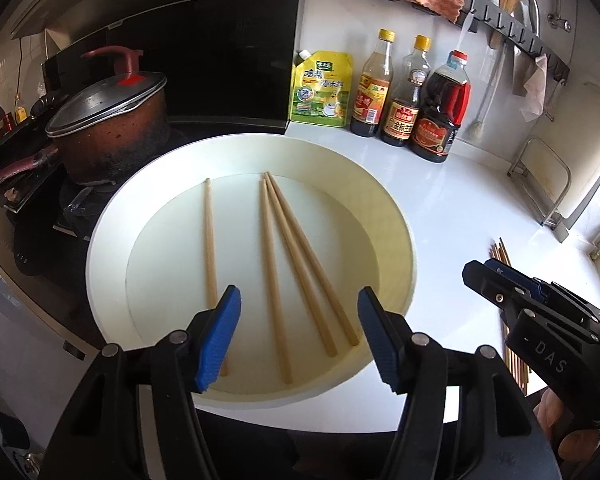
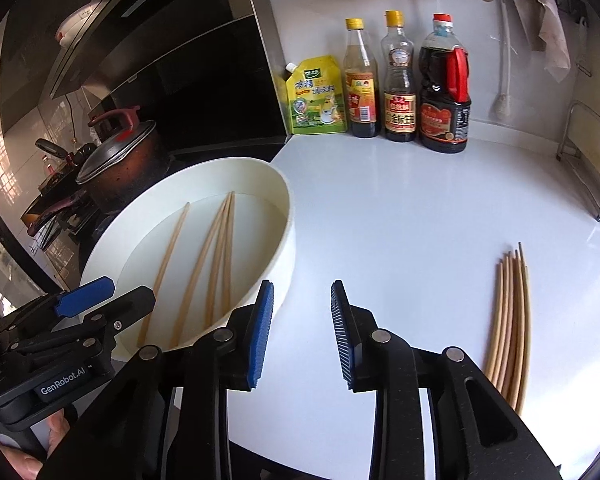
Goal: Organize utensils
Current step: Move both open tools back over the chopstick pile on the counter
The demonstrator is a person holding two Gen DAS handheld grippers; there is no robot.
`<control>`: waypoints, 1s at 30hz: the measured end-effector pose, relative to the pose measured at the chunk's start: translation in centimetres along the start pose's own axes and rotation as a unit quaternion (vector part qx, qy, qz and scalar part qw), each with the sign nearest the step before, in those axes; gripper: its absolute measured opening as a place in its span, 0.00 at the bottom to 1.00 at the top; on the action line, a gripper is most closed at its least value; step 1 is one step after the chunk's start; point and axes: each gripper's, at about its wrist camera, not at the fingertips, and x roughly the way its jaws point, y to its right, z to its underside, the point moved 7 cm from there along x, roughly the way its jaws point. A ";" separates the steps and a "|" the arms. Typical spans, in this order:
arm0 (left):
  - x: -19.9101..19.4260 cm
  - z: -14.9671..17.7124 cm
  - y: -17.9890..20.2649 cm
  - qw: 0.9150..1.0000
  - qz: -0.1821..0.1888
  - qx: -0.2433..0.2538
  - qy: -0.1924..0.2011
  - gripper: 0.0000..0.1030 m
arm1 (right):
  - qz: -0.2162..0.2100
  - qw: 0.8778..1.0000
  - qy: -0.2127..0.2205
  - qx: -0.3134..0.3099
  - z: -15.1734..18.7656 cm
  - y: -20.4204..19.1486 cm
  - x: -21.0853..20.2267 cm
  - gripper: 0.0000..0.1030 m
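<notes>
A round white basin [image 1: 112, 216] [image 2: 288, 240] sits on the white counter and holds several wooden chopsticks [image 1: 292, 256] [image 2: 216, 256]. My left gripper [image 1: 298, 332] is open and empty above the basin's near rim, over the thick ends of the chopsticks. It also shows in the right wrist view [image 2: 88, 300]. My right gripper [image 2: 302, 332] is open and empty above the bare counter, just right of the basin. It also shows in the left wrist view [image 1: 500, 280]. A bundle of several chopsticks [image 2: 510, 328] [image 1: 504, 256] lies on the counter to its right.
A green sauce pouch [image 1: 320, 88] and three sauce bottles [image 1: 404, 96] [image 2: 400, 80] stand at the back against the wall. A lidded brown pot [image 1: 108, 128] [image 2: 120, 164] sits on the stove at the left. A metal rack [image 1: 544, 184] [image 2: 592, 164] stands at the right.
</notes>
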 end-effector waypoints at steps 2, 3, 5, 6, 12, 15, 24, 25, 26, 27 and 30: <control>-0.1 0.1 0.9 1.000 0.008 0.006 -0.001 0.58 | 0.009 1.000 0.003 0.005 0.2 1.0 -0.5 0.30; -0.2 0.2 1.3 1.000 0.010 0.009 0.000 0.58 | 0.013 1.000 0.005 0.007 0.3 1.5 -0.7 0.32; -0.4 0.3 2.4 1.000 0.016 0.016 0.000 0.58 | 0.021 1.000 0.009 0.010 0.5 2.5 -1.1 0.34; -0.5 0.3 2.9 1.000 0.020 0.020 0.000 0.58 | 0.024 1.000 0.010 0.011 0.6 2.8 -1.3 0.35; -1.0 0.7 5.5 0.999 0.033 0.041 0.002 0.63 | 0.036 0.999 0.015 0.026 1.6 5.2 -2.4 0.44; -0.8 0.9 7.0 0.998 0.038 0.051 -0.002 0.63 | 0.040 0.998 0.015 0.035 2.1 6.6 -2.9 0.45; 0.3 1.9 12.2 0.994 0.070 0.081 -0.018 0.68 | 0.087 0.994 0.009 0.071 4.5 13.2 -5.1 0.50; 0.5 2.1 12.9 0.993 0.076 0.085 -0.021 0.68 | 0.094 0.993 0.007 0.078 4.8 14.1 -5.3 0.50; 0.8 2.2 13.5 0.992 0.080 0.090 -0.025 0.69 | 0.101 0.991 0.004 0.084 5.2 15.0 -5.4 0.50; 1.1 2.3 14.2 0.992 0.083 0.094 -0.027 0.69 | 0.107 0.990 0.001 0.090 5.5 15.9 -5.5 0.50; 2.2 2.7 15.9 0.990 0.086 0.107 -0.035 0.71 | 0.126 0.987 -0.009 0.102 6.4 18.0 -5.5 0.50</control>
